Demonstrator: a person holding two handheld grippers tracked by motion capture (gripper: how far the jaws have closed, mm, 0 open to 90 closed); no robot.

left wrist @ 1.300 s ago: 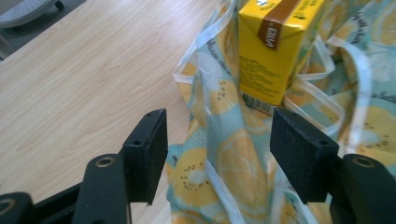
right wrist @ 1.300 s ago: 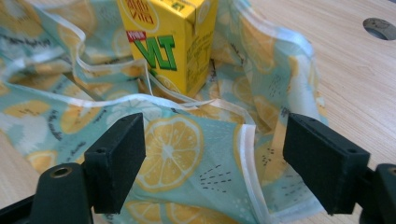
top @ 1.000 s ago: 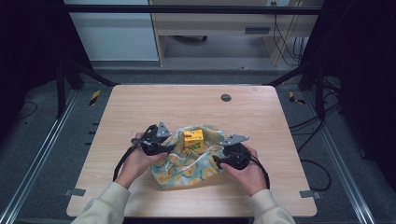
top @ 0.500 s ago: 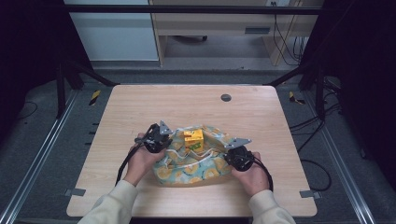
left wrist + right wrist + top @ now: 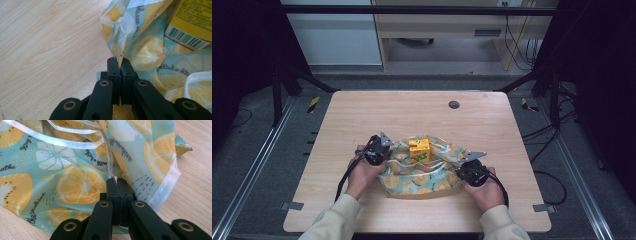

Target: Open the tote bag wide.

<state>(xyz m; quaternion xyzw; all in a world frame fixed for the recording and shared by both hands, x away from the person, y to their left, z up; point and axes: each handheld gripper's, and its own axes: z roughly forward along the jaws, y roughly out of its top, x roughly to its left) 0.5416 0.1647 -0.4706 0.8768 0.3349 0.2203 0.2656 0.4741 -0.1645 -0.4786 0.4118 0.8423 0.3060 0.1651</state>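
Note:
A light blue bag (image 5: 422, 175) printed with lemon slices lies near the front edge of the wooden table (image 5: 362, 115). A yellow box (image 5: 419, 149) stands in its open top and shows with its barcode in the left gripper view (image 5: 192, 22). My left gripper (image 5: 387, 154) is at the bag's left side, its jaws shut on a fold of the fabric (image 5: 119, 61). My right gripper (image 5: 461, 168) is at the bag's right side, shut on the rim by the clear strap (image 5: 117, 181). A hand holds each gripper.
A small dark round grommet (image 5: 454, 104) sits in the table's far half. Bare wood lies behind and to both sides of the bag. Black frame rails and cables run along the floor around the table.
Both grippers have closed on the bag's sides. The right hand has slid a little outward and down, and the bag's mouth now lies spread wider between the two.

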